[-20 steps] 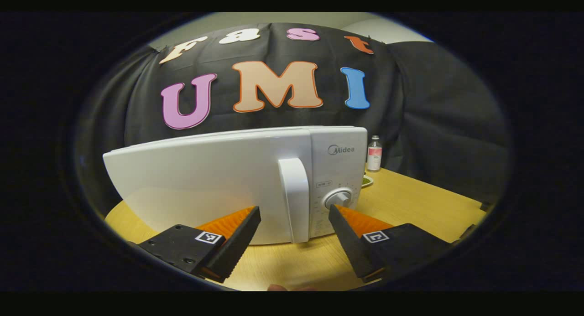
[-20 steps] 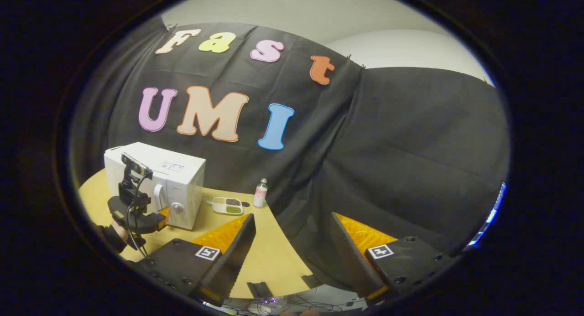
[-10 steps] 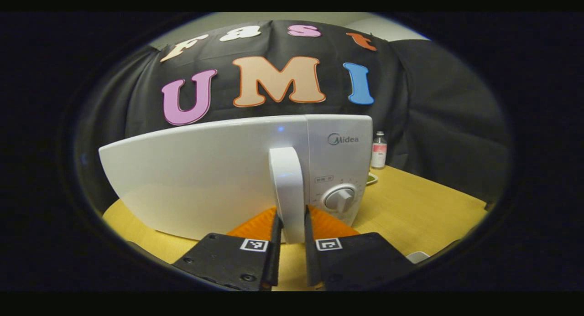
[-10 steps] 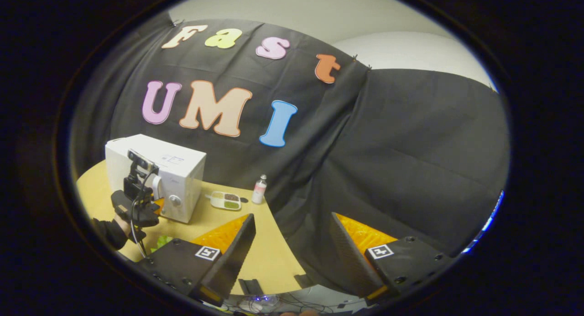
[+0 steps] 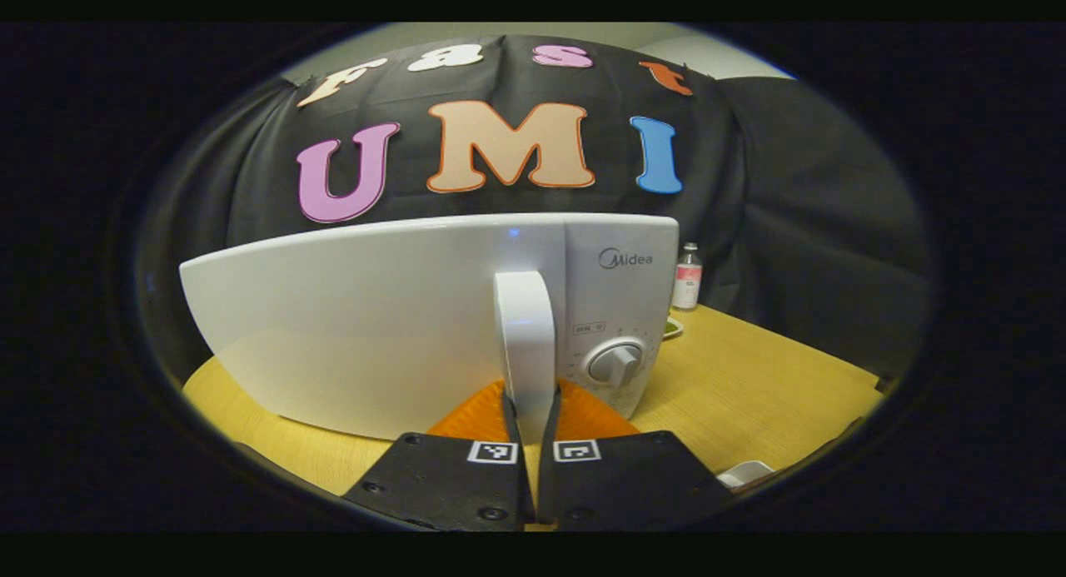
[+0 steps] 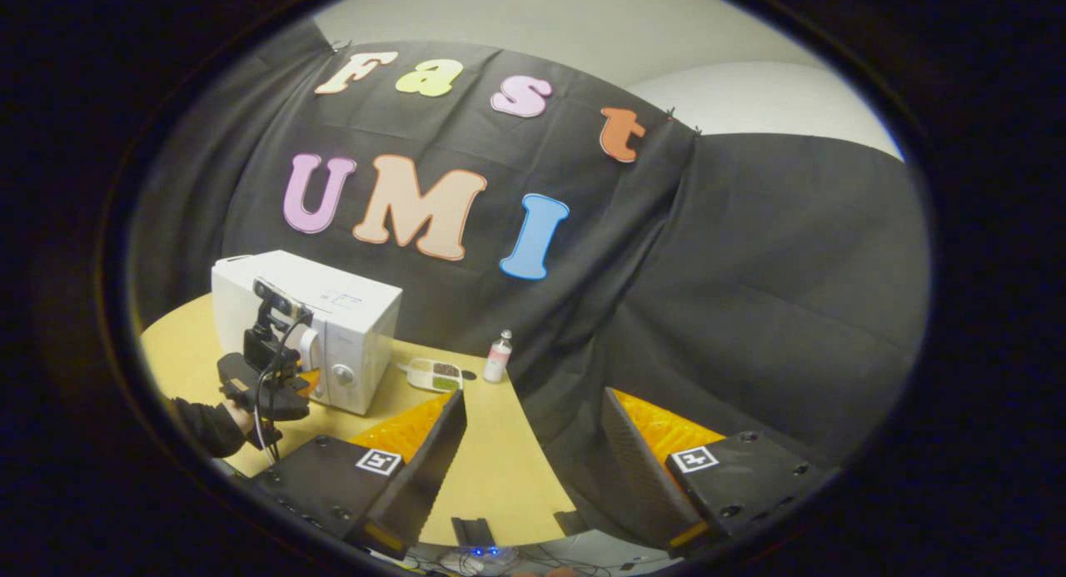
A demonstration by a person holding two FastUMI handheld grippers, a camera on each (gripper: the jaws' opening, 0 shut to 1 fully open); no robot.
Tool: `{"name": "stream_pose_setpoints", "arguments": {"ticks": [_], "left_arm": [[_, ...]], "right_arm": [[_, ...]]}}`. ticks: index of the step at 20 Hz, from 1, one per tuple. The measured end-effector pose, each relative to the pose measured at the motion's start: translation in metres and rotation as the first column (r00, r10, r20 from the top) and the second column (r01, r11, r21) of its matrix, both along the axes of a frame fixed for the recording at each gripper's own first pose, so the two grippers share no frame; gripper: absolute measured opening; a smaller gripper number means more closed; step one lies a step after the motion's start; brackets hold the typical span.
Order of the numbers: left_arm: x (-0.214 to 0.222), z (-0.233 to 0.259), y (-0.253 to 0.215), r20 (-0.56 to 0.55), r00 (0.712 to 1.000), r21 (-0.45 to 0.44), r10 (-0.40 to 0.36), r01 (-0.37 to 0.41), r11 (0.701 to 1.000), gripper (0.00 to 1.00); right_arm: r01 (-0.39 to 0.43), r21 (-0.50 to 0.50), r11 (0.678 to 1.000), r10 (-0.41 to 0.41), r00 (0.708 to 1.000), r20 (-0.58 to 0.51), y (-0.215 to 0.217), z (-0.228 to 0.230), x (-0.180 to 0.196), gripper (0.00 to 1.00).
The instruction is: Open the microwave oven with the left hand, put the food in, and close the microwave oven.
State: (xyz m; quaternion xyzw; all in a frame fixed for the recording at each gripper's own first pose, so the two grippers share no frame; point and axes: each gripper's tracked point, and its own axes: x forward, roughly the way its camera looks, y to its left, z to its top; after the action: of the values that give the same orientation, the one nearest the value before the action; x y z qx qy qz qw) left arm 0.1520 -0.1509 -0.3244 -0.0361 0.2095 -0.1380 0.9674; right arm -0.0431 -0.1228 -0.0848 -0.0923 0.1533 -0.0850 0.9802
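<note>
left gripper (image 5: 530,427): closed tight on white vertical door handle (image 5: 525,344) of white boxy microwave oven (image 5: 400,319), door shut
right gripper (image 6: 533,444): jaws wide apart, holding nothing, off the table edge
food: white divided tray of beans (image 6: 434,375) on yellow wooden table (image 6: 491,469), just right of microwave, beside small clear bottle (image 6: 498,356)

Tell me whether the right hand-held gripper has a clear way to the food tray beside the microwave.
Probably yes: the right hand-held gripper is open and empty, with bare table leading to the food tray.
</note>
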Motion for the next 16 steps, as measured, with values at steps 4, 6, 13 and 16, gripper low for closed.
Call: {"name": "stream_pose_setpoints", "arguments": {"ticks": [4,6,13,16], "left_arm": [[-0.076,0.017,0.030,0.057,0.998,0.041,-0.016,0.013,0.999,0.00],[-0.112,0.016,0.056,0.005,1.000,0.037,-0.028,0.027,0.999,0.01],[-0.194,0.014,0.159,-0.117,0.993,0.098,0.013,-0.001,0.995,0.01],[-0.213,0.011,0.211,-0.146,0.984,0.126,0.104,-0.086,0.988,0.01]], "right_arm": [[-0.016,0.061,0.998,0.015,1.000,0.013,0.018,0.000,0.005,0.98],[-0.045,0.131,0.990,0.046,0.999,-0.003,0.041,-0.010,0.011,0.98],[-0.138,0.347,0.928,0.149,0.989,-0.004,0.129,-0.026,0.032,0.98],[-0.142,0.384,0.913,0.152,0.988,0.004,0.151,-0.028,0.033,0.97]]}}
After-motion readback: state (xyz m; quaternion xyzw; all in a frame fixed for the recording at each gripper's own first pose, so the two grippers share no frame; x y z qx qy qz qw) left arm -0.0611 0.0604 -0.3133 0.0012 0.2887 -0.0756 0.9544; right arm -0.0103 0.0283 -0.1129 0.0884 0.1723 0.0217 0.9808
